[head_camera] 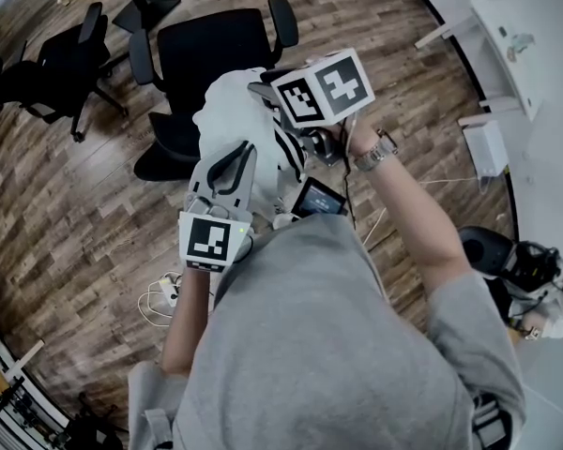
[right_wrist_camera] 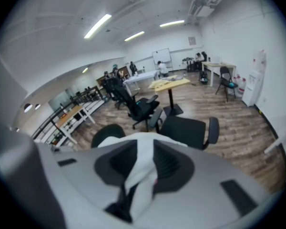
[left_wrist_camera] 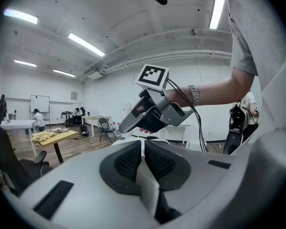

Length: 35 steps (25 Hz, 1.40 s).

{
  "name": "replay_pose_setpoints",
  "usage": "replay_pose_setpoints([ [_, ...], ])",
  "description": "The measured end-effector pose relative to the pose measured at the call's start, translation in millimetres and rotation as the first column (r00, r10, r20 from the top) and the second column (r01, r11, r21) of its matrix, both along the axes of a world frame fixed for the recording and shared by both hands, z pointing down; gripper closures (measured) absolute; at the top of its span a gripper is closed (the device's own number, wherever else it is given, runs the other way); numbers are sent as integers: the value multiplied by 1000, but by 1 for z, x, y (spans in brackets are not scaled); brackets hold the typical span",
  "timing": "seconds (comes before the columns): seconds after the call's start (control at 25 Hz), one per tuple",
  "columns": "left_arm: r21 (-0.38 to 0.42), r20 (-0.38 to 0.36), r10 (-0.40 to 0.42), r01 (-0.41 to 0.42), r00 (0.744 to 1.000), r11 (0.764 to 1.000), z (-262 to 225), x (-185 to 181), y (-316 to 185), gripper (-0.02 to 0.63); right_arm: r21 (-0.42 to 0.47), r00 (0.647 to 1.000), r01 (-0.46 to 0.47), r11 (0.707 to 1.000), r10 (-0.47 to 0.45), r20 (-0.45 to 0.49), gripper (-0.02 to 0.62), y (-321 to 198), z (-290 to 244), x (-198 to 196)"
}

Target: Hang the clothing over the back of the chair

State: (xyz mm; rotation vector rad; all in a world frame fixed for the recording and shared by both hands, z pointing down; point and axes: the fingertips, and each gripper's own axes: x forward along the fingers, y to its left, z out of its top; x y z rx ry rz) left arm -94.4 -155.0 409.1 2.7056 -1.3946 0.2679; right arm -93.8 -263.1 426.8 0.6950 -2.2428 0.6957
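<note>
The clothing [head_camera: 233, 111], white with dark stripes, hangs bunched between both grippers above the wooden floor. My left gripper [head_camera: 231, 157] is shut on a fold of it; in the left gripper view a white strip of the clothing [left_wrist_camera: 144, 173] is pinched between the dark pads. My right gripper [head_camera: 267, 97], under its marker cube, grips the top of the bundle, and the cloth [right_wrist_camera: 142, 168] fills its jaws. The black office chair [head_camera: 211, 50] stands just beyond the garment, its backrest [head_camera: 169, 148] on the near side. The garment is held apart from the chair.
More black office chairs [head_camera: 66, 59] stand at the far left beside a table base [head_camera: 145, 7]. White furniture [head_camera: 502, 36] lines the right wall. Cables and a power strip [head_camera: 164, 293] lie on the floor near my left side. A person [head_camera: 544, 298] sits low at the right.
</note>
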Motion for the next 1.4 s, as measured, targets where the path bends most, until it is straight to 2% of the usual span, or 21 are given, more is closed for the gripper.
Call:
replay_pose_setpoints([
  [0.08, -7, -4, -2, 2, 1000, 1000, -1, -1, -1, 554, 32, 1000, -4, 999, 4, 3, 522, 1, -2, 0],
  [0.36, -26, -19, -34, 33, 999, 999, -2, -3, -3, 554, 52, 997, 9, 999, -13, 71, 548, 13, -10, -3],
  [0.84, -20, 6, -86, 86, 996, 996, -7, 1, 1, 554, 112, 984, 41, 993, -59, 170, 560, 30, -20, 0],
  [1.08, -4, 13, -145, 145, 989, 989, -12, 0, 9, 554, 154, 969, 32, 988, -68, 237, 560, 37, -30, 10],
  [1.4, 21, 16, -214, 214, 977, 977, -25, -2, 20, 554, 157, 948, 38, 987, -85, 305, 560, 53, -35, 26],
])
